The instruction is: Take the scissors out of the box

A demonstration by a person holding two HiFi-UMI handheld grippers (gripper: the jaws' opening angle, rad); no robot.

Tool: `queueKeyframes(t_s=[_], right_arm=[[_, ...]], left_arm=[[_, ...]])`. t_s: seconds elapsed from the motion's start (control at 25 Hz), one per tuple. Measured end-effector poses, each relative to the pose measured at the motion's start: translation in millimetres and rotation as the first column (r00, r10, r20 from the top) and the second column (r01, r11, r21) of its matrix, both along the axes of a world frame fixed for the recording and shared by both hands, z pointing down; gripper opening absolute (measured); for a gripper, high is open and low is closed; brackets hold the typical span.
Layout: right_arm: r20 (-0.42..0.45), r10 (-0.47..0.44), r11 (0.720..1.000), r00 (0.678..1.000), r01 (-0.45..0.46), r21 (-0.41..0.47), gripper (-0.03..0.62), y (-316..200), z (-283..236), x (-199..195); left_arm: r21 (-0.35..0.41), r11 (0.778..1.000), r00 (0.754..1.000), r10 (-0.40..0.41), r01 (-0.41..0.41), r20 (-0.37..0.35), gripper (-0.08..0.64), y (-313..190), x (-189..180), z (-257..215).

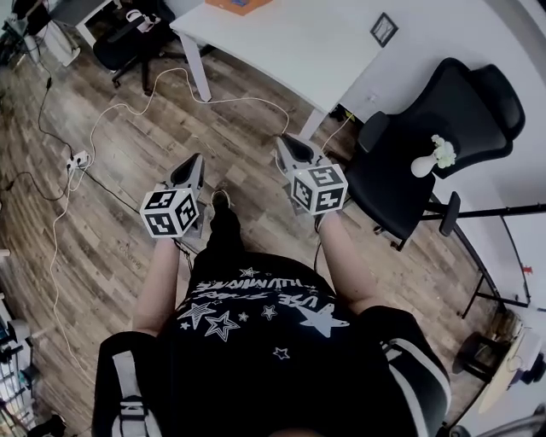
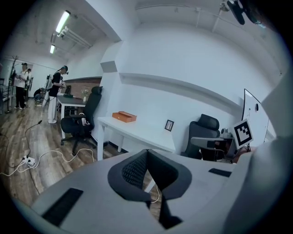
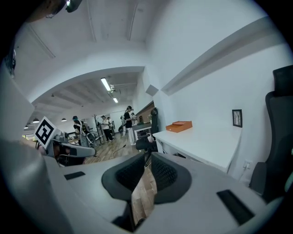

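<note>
An orange box [image 1: 239, 4] lies on the white table [image 1: 290, 43] ahead of me; it also shows as the orange box [image 2: 124, 116] in the left gripper view and the orange box [image 3: 179, 126] in the right gripper view. No scissors are visible. My left gripper [image 1: 194, 162] and right gripper [image 1: 286, 141] are held side by side over the wooden floor, well short of the table. The left gripper [image 2: 146, 151] has its tips together with nothing in them. The right gripper [image 3: 147, 155] is likewise shut and empty, with floor showing through the slit below its tips.
A black office chair [image 1: 426, 145] with a small white object [image 1: 431, 158] on it stands at the right beside the table. White cables and a power strip [image 1: 78, 159] lie on the floor at the left. Another chair [image 2: 80, 121] and several people [image 2: 20, 84] are farther back.
</note>
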State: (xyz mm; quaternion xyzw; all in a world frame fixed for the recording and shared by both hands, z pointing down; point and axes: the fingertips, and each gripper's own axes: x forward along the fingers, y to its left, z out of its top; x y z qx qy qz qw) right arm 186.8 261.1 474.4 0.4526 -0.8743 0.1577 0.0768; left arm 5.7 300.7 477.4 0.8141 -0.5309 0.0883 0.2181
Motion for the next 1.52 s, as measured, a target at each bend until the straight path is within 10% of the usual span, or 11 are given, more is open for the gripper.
queueKeyframes(t_s=[0.8,1.52], right_arm=[[-0.062,-0.004,1.000,0.998,0.003,-0.027,0.222,-240,-5,-135],[-0.063,0.060,0.997,0.996,-0.063,-0.047,0.232,-332,4,-170]], left_arm=[[-0.019,1.000,0.998,0.010,-0.011,-0.064,0.018,-249,-134,-9],[-0.038,0.998,0.994,0.040,-0.044,-0.100,0.018,-342,-179,0]])
